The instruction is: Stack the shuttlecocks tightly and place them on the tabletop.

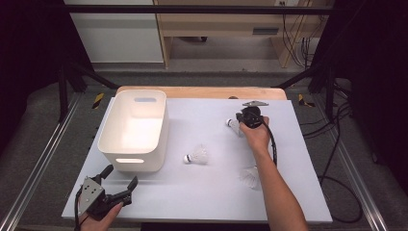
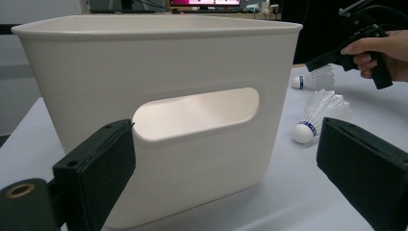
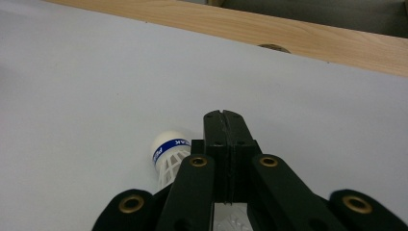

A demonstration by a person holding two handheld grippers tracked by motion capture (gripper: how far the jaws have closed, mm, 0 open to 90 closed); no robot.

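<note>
Here my right tool (image 1: 239,120) is at the far right part of the table (image 1: 202,192), and its jaws are pressed together. In the right gripper view they meet with no gap, and the feathers of a shuttlecock (image 3: 168,156) seem pinched low between them, so I read it as gripped; its white cork with a blue band points to the left. My left tool (image 1: 119,177) is at the near left corner with jaws wide apart, holding nothing, facing the handle hole of the white bin (image 1: 115,139). A second shuttlecock (image 1: 196,155) lies on the table just beside the bin, and a third shuttlecock (image 1: 250,177) lies by my right forearm.
</note>
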